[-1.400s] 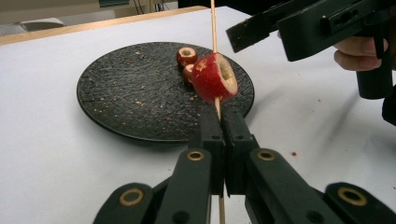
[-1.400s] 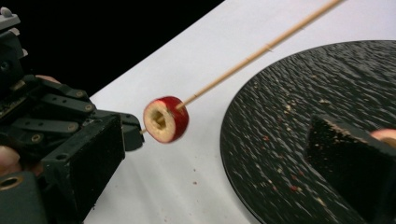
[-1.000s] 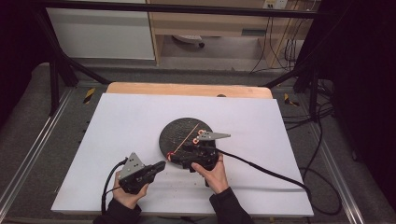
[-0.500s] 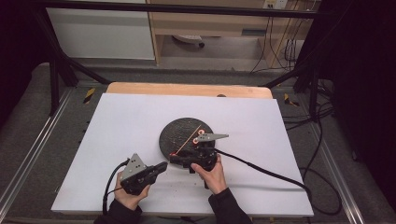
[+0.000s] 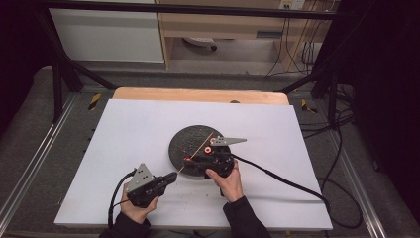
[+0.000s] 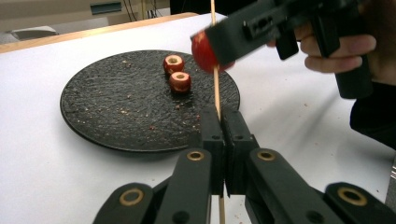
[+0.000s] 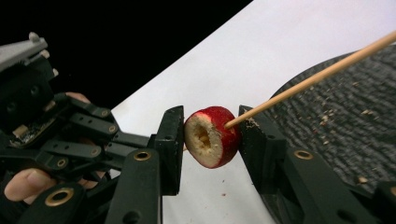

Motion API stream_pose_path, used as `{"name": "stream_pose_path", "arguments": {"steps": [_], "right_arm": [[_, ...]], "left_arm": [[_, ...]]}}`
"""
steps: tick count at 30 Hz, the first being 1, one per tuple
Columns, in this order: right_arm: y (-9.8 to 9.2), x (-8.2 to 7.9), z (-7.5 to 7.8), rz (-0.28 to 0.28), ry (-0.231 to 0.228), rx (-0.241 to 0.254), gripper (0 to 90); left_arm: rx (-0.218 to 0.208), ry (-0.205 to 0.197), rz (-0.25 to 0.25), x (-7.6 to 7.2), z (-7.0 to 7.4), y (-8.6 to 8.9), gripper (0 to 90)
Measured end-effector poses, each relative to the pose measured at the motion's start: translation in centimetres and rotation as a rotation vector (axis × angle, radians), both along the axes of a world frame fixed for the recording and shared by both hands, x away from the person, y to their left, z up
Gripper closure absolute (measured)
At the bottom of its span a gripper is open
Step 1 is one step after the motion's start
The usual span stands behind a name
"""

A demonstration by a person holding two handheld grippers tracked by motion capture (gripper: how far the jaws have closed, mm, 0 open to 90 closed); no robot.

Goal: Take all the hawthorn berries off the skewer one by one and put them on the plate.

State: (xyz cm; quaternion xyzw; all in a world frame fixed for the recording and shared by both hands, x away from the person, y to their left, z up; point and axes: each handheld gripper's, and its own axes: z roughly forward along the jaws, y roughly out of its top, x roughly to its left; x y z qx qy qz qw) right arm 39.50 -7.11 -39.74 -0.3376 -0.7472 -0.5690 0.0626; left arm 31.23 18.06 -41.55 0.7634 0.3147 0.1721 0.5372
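A: Nearest, lower left of the high view?
B: Left gripper [image 5: 171, 177] clamped on a skewer [image 6: 215, 88].
A: Farther up?
B: Right gripper [image 7: 210, 135], jaws just closing, pinching a red fruit piece [image 7: 212, 136] threaded on that skewer, at the plate's [image 5: 181, 141] near rim, on the counter [image 5: 133, 129].

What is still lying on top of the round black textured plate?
Two red cored fruit pieces and scattered crumbs lie on the round black textured plate. The right gripper hides part of its near rim in the high view.
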Motion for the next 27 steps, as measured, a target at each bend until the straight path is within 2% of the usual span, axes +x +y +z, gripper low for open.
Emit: {"name": "stream_pose_path", "arguments": {"steps": [7, 17, 27], "right_arm": [[-1.1, 1.0, 1.3, -0.031, -0.016, -0.004, 62.9], [-3.7, 2.6, 2.9, -0.109, -0.026, 0.007, 63.1], [-5.6, 4.2, 3.9, -0.175, -0.029, 0.003, 63.3]], "left_arm": [[-0.003, -0.005, 0.002, 0.0, 0.1, 0.2, 88.4], [0.003, -0.011, -0.004, -0.1, 0.1, 0.2, 88.4], [0.009, -0.010, -0.003, -0.1, 0.1, 0.2, 88.4]]}}
